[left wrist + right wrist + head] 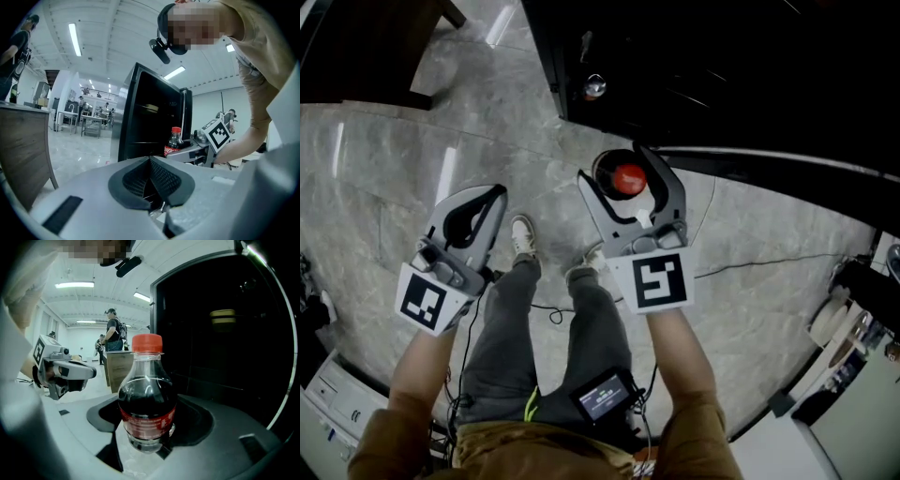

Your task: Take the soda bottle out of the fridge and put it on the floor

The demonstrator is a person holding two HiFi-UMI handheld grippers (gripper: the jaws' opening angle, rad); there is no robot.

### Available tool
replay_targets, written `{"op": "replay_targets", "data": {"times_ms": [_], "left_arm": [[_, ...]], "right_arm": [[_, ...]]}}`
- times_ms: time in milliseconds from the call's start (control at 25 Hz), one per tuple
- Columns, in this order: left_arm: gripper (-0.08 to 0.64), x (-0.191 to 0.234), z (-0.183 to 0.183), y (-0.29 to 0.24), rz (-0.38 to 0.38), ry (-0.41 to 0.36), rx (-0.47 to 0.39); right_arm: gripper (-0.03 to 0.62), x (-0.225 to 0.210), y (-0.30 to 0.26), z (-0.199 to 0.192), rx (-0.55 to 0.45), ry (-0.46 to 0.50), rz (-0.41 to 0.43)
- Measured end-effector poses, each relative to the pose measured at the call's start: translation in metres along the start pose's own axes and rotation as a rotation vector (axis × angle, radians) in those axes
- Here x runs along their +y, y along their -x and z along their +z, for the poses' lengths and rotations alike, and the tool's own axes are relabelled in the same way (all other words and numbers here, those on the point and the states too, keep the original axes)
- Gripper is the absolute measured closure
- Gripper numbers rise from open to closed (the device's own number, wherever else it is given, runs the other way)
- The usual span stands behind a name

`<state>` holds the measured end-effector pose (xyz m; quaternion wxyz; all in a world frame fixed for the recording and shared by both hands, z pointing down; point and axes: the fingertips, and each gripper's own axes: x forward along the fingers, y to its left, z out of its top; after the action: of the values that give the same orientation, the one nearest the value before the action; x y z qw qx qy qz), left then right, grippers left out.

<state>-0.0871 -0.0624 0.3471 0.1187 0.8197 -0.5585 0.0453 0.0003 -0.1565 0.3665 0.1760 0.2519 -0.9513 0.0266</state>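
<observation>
A soda bottle with dark cola, a red label and a red cap stands upright between the jaws of my right gripper, which is shut on its lower body. The gripper holds it above the marble floor, just in front of the black fridge, whose dark inside fills the right gripper view's right side. My left gripper hangs to the left, apart from the bottle, its jaws closed together with nothing in them. From the left gripper view the bottle shows against the fridge.
The person's shoes stand on the floor between the grippers. A dark wooden piece of furniture stands at the far left. Thin cables run over the floor on the right, by cluttered equipment. A white device sits at lower left.
</observation>
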Motion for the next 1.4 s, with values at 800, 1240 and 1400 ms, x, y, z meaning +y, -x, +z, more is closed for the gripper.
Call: {"op": "replay_targets", "data": {"times_ms": [800,1240,1400], "left_arm": [[0.558,0.039,-0.182,-0.04,-0.005,-0.036,0.032],[0.558,0.058,-0.263,-0.069,-0.023,-0.069,0.01],[0.558,0.063,-0.292,-0.079,-0.026,-0.065,0.025]], "right_arm": [[0.293,0.016,-0.064,-0.175,0.083,0.038,0.087],[0.293,0.018,-0.106,-0.267,0.115,0.096,0.12],[0.293,0.02,-0.119,-0.293,0.129,0.109,0.137]]}}
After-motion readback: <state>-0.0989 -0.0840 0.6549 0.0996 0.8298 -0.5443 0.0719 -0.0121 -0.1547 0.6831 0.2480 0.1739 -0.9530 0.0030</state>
